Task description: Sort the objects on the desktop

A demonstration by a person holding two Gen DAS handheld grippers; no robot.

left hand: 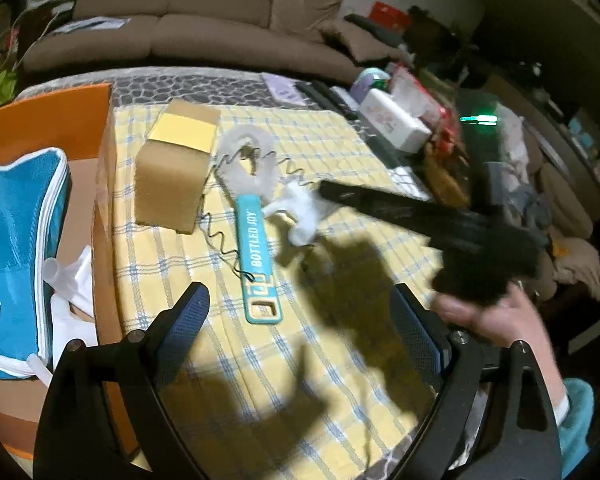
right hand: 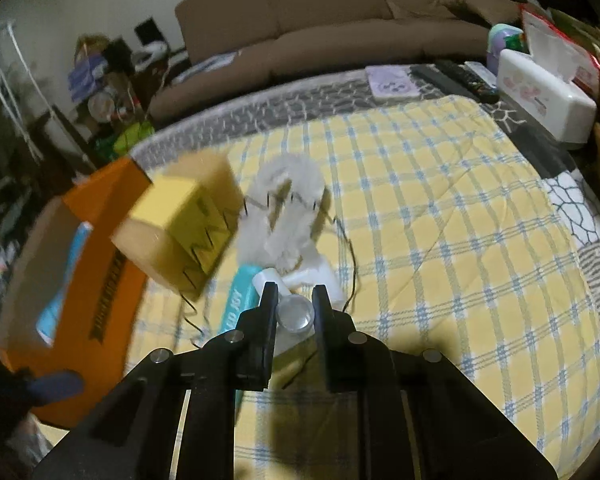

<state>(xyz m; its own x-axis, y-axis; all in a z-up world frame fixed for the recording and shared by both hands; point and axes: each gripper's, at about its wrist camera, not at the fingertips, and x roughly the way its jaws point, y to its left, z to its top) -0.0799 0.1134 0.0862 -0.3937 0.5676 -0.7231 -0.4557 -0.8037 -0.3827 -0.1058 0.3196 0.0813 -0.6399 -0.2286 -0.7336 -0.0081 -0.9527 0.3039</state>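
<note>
On the yellow checked cloth (left hand: 340, 148) lie a teal "BOTTLED JOY" bottle brush (left hand: 260, 256) with white bristles, a brown cardboard box (left hand: 176, 168) with a yellow top, and a coiled black wire (left hand: 220, 236). My left gripper (left hand: 300, 320) is open and empty above the cloth, near the brush handle. My right gripper (right hand: 294, 300) is shut on a white plastic piece with a clear round cap (right hand: 296, 314), just above the cloth; it shows in the left wrist view (left hand: 320, 196) holding the white piece (left hand: 300, 212). The brush (right hand: 244, 292) and box (right hand: 180, 220) lie beside it.
An orange cardboard box (left hand: 60, 120) at the left holds a blue pouch (left hand: 16, 260) and white plastic parts (left hand: 72, 280). A white tissue box (right hand: 548, 100), remotes (right hand: 460, 76) and clutter line the far right edge. A brown sofa (right hand: 320, 20) stands behind.
</note>
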